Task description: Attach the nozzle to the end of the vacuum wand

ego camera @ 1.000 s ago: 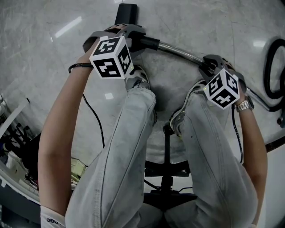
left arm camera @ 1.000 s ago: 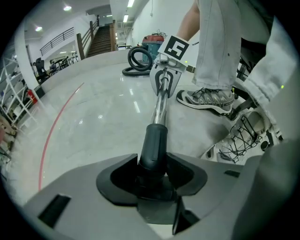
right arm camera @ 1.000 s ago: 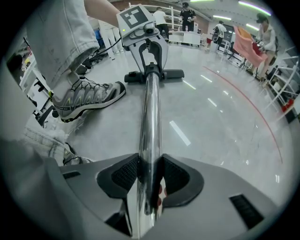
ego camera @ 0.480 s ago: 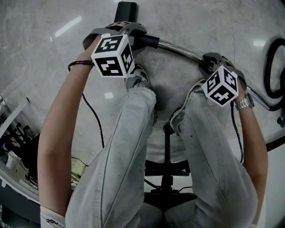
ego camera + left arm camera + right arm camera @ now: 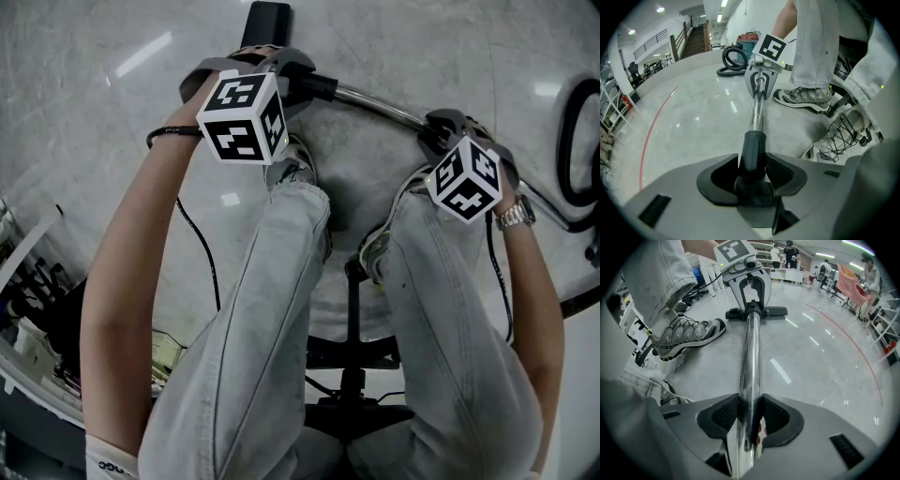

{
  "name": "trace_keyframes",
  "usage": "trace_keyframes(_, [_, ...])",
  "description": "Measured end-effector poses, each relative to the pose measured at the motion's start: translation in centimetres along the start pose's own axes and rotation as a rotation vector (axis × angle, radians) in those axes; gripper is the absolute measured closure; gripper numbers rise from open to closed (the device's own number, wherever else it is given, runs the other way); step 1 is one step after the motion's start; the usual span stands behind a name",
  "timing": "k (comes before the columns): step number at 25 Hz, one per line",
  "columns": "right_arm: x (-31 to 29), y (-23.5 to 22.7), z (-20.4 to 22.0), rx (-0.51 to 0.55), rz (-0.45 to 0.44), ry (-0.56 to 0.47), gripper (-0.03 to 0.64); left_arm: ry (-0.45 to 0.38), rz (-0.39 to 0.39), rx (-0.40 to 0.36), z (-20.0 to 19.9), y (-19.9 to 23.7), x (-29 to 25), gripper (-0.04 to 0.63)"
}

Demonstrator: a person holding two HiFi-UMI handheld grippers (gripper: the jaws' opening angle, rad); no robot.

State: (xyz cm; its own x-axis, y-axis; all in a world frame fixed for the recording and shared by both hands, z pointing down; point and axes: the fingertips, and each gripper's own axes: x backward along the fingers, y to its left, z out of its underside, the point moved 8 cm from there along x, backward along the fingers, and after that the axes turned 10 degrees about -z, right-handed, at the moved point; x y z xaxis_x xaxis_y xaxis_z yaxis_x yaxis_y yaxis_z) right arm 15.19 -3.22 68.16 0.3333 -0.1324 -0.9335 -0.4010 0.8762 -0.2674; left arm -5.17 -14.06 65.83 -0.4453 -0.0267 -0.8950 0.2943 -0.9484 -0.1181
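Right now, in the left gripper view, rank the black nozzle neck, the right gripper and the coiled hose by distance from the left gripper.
1. Nozzle neck: clamped between the jaws.
2. Right gripper: farther up the wand.
3. Coiled hose: on the floor beyond, slightly left.

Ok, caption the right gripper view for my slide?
Right gripper clamps the wand; left gripper holds the nozzle at its far end.

Floor (image 5: 112,84): pale grey, polished, faintly marbled, with ceiling lights reflected in it. A curved red line (image 5: 649,136) is marked on it. Resting on it:
- black floor nozzle (image 5: 757,311)
- coiled black hose (image 5: 733,58), beside what looks like a vacuum canister (image 5: 750,37)
- the person's grey sneakers (image 5: 804,97)
- black chair base (image 5: 352,361)
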Motion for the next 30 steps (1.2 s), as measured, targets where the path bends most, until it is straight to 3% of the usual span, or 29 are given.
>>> trace_keyframes(6, [-0.5,0.0,-0.1,-0.026,-0.002,-0.003,0.462,-0.048,-0.002,0.05,-0.7,-0.3,-0.1,0.407])
trace_keyframes(11, [-0.4,-0.3,-0.6,-0.146,-0.031,-0.09,0.449,-0.066,0.006,0.081,-1.6,-0.9,-0.4,0.405])
trace_keyframes(14, [0.3,-0.9,-0.9,-0.184,-0.039,-0.128,0.423,-0.091,-0.017,0.146,-1.4,-0.7,0.5,0.405])
trace_keyframes(21, [4.0,-1.3,-3.0,-0.257,-0.029,-0.255,0.414,-0.214,-0.146,0.381,-2.9,0.1,5.0,0.407])
trace_keyframes(27, [9.8,-1.9,-4.9,-0.277,0.033,-0.361,0.416,-0.233,-0.245,0.447,-4.5,-0.8,9.5,0.43])
trace_keyframes(28, [11.0,-2.0,-5.2,-0.282,0.054,-0.379,0.431,-0.243,-0.273,0.463,-4.8,-0.8,10.6,0.445])
trace_keyframes(30, [13.6,-2.1,-5.8,-0.283,0.118,-0.417,0.522,-0.267,-0.343,0.514,-5.3,-0.3,13.2,0.494])
